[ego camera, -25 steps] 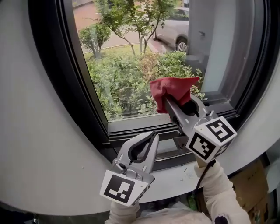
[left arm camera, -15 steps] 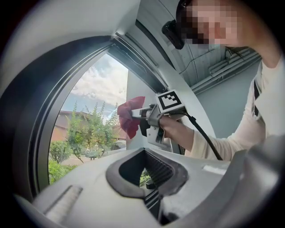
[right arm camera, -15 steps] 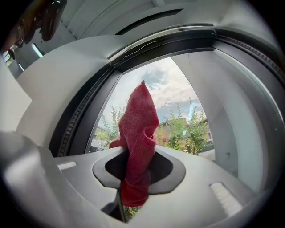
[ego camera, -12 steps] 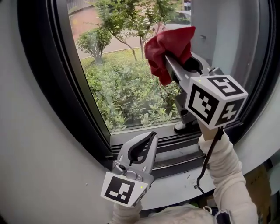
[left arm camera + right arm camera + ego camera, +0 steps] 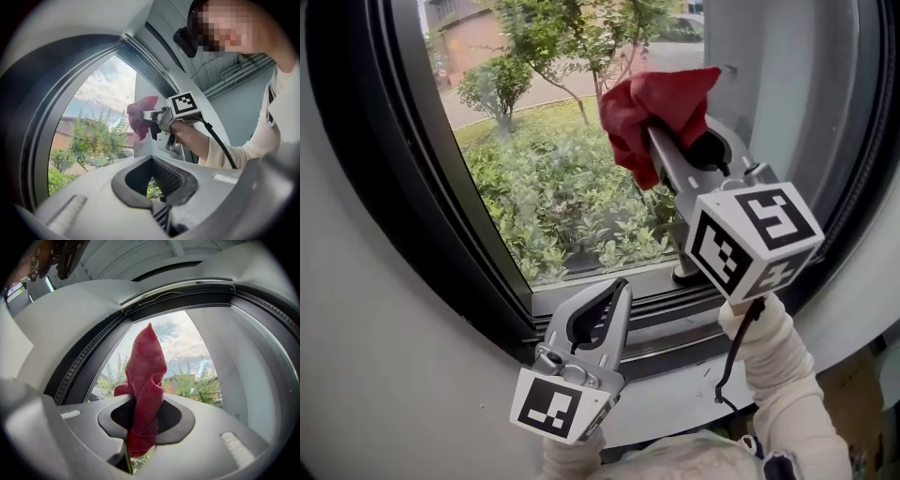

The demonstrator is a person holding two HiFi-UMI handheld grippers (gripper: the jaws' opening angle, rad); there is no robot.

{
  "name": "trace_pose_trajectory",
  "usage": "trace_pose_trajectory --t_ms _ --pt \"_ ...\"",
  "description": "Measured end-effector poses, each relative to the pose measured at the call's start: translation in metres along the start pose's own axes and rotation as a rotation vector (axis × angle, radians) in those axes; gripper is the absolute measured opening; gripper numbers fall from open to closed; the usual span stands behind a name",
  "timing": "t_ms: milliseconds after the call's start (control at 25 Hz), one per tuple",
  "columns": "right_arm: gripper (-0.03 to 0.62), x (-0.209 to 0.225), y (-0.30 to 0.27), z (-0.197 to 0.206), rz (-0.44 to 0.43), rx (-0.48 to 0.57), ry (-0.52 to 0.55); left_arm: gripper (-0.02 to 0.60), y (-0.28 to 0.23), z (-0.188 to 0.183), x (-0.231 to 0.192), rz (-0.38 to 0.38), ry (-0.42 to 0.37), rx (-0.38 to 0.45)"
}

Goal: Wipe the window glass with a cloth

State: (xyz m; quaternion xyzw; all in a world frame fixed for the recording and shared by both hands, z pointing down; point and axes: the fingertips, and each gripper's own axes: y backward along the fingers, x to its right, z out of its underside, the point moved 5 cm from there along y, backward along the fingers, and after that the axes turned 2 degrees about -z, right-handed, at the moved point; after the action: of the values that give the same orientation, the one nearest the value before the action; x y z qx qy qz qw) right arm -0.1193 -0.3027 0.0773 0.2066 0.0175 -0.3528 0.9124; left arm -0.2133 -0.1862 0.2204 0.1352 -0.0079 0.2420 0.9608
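A red cloth [image 5: 649, 114] is pinched in my right gripper [image 5: 654, 136], which is raised up against the window glass [image 5: 553, 178] at its upper right. In the right gripper view the cloth [image 5: 145, 394] stands up from between the closed jaws, in front of the pane [image 5: 187, 366]. My left gripper [image 5: 619, 291] hangs lower, near the window's bottom frame [image 5: 609, 295], shut with nothing in it. The left gripper view shows the cloth [image 5: 139, 117] and the right gripper [image 5: 152, 116] held by a hand above the left jaws [image 5: 157, 194].
A dark window frame [image 5: 441, 216] runs round the pane. A white sill [image 5: 675, 398] lies below it. Bushes [image 5: 553, 206] and trees stand outside. A grey pillar [image 5: 769, 84] rises at the right behind the glass.
The right gripper rose with the red cloth from the low part of the pane to its upper part, then shifted slightly. The left gripper has barely moved.
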Motion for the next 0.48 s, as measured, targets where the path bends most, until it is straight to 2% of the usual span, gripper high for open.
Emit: trace_pose_trajectory --t_ms 240,480 --pt "0.115 0.005 0.003 0.006 -0.007 -0.025 0.044 0.0 -0.004 0.005 0.004 -0.009 0.002 -0.003" --pt "0.115 0.04 0.016 0.011 -0.003 -0.049 0.047 0.0 -0.024 0.011 0.024 0.004 0.0 -0.003"
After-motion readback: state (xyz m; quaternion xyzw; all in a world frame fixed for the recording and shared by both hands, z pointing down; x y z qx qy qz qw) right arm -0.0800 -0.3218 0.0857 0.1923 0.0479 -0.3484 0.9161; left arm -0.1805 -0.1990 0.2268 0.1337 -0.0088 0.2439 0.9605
